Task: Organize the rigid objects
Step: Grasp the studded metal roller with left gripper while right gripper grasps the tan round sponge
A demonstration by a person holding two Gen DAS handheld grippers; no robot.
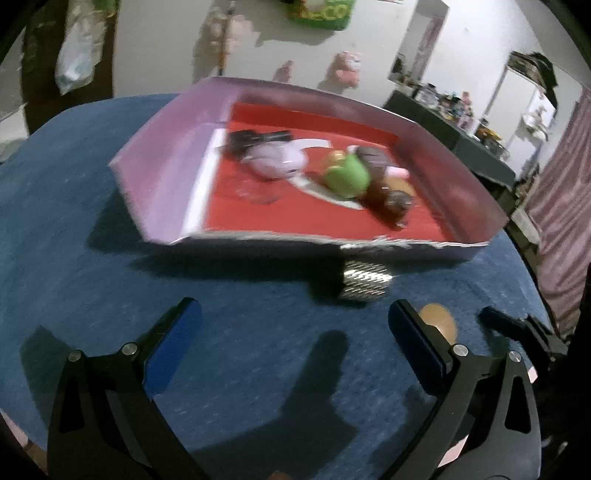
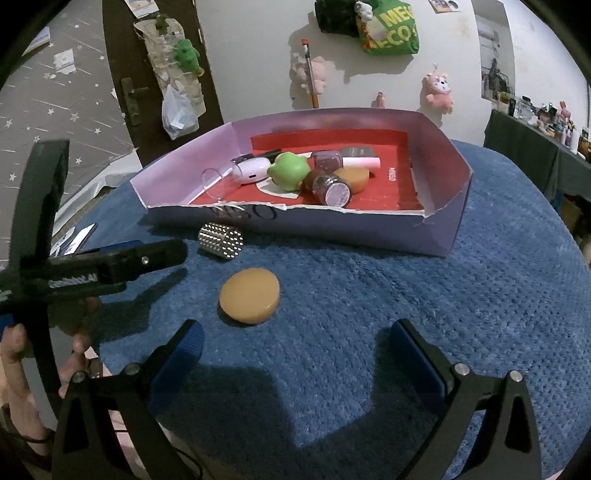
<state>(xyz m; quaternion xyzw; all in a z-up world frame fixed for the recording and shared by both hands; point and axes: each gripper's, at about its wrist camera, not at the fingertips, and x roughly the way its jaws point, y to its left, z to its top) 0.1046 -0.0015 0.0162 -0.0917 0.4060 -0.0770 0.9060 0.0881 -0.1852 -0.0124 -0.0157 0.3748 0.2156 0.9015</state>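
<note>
Blue mat holds two strays before the box: puck and studded cylinder; both grippers wide open, empty; centre jaws across puck, close gently.

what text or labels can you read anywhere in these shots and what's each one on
"ME" above "ECO", cut off: green bag hanging on the wall.
"MINISO", small and turned sideways, likely: red floor of the box.
Large dark letters on the box's front wall: partly hidden by the torn edge, unreadable.
White print on the left gripper: too blurred.
</note>
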